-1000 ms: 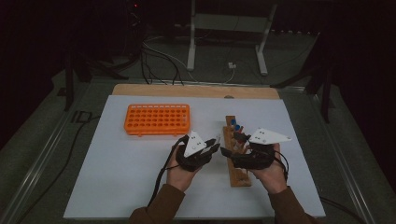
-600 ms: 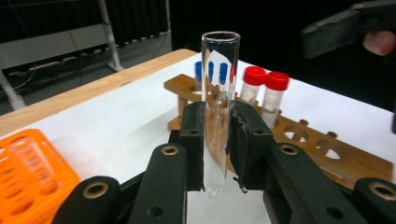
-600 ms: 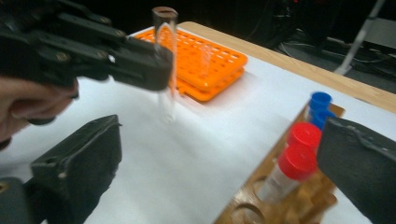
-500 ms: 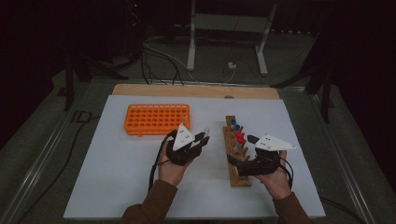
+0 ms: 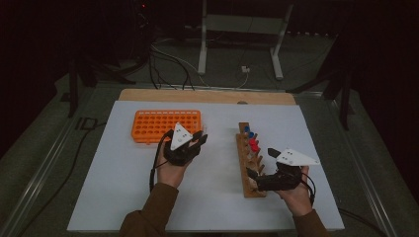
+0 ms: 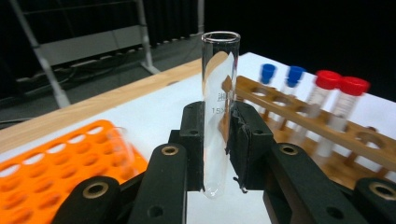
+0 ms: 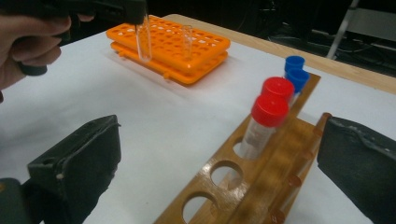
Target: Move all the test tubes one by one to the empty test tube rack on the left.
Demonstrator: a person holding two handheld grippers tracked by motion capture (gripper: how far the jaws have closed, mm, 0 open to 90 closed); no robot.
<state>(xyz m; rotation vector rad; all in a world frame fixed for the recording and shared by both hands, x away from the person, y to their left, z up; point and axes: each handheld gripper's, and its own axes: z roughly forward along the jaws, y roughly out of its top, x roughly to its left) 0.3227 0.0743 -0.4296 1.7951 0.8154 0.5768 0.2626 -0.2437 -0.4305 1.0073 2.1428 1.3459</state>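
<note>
While the left gripper (image 6: 215,154) is clamping an upright glass test tube (image 6: 218,107) just beside the orange rack (image 5: 166,125), toward the table's (image 5: 123,197) middle, the right gripper (image 5: 262,165) is hovering over the wooden rack's (image 5: 245,168) near end. Its jaws are standing wide apart with nothing between them, having just been opening.

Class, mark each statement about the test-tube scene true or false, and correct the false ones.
1. The left gripper holds a clear glass tube. True.
2. That tube has a red cap. False: its top is open, without a cap.
3. The right gripper is shut on a capped tube. False: its jaws stand wide apart, with nothing between them.
4. The wooden rack holds two red-capped tubes and two blue-capped tubes. True.
5. The orange rack lies right of the wooden one in the high view. False: it lies to the left.
</note>
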